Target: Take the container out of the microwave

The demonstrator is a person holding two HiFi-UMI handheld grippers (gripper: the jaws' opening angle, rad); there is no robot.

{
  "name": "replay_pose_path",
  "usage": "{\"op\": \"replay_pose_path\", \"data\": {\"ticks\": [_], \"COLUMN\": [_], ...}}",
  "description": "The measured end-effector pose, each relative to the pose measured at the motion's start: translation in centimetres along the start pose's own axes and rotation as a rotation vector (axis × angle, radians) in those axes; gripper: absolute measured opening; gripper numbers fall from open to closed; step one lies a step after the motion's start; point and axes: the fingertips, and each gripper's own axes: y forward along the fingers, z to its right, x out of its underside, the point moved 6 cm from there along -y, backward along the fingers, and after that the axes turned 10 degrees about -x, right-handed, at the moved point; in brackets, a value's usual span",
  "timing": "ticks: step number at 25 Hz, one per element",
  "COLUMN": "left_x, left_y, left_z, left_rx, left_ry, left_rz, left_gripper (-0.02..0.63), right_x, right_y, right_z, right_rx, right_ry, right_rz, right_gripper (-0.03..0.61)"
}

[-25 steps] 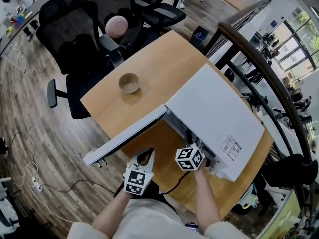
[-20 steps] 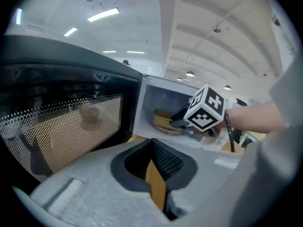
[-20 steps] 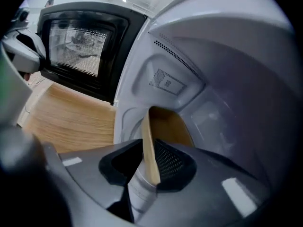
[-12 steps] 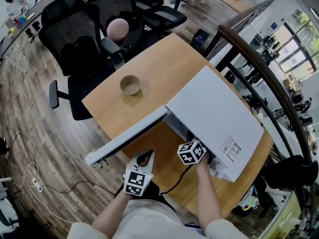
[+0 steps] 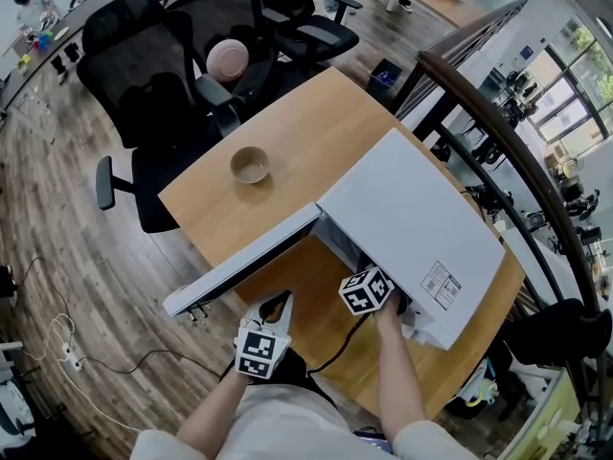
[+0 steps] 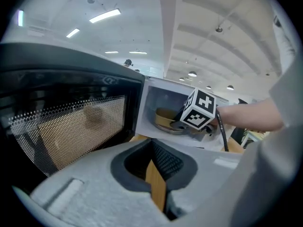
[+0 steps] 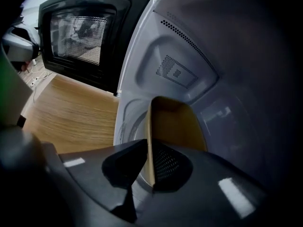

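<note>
Where the forearms enter the head view, the left gripper point(image 5: 277, 304) hangs nearest, just in front of the open door point(image 5: 239, 262). Its jaws stand a narrow slit apart, with only the wood of the table point(image 5: 306, 123) showing through. Right gripper point(image 7: 149, 162) is reached into the microwave point(image 5: 412, 218), jaws pinching the rim of the tan container point(image 7: 177, 122). The container's wall rises from between the jaws, and it sits inside the cavity. Farther across the table a small bowl point(image 5: 249, 164) stands alone. Black chairs point(image 5: 144, 75) are beyond the far edge.
</note>
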Motion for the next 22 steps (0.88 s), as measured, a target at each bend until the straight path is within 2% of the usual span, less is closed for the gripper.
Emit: {"op": "replay_pose_path", "data": {"ticks": [4,22], "left_x": [-0.1,0.2], "left_y": [-0.2,-1.8], "left_z": [0.2,0.7], "left_rx": [-0.003,-0.021], "left_ry": [-0.002,-0.005], "left_rz": [0.004,0.025], "left_gripper": [0.003,0.003], "right_x": [-0.2,-0.3], "right_y": [-0.4,-2.3], "right_z": [-0.4,-2.3], "right_rx": [-0.003,-0.025], "right_ry": [-0.011,-0.019], "right_rz": [0.013,0.07], "right_gripper": [0.026,0.025]}}
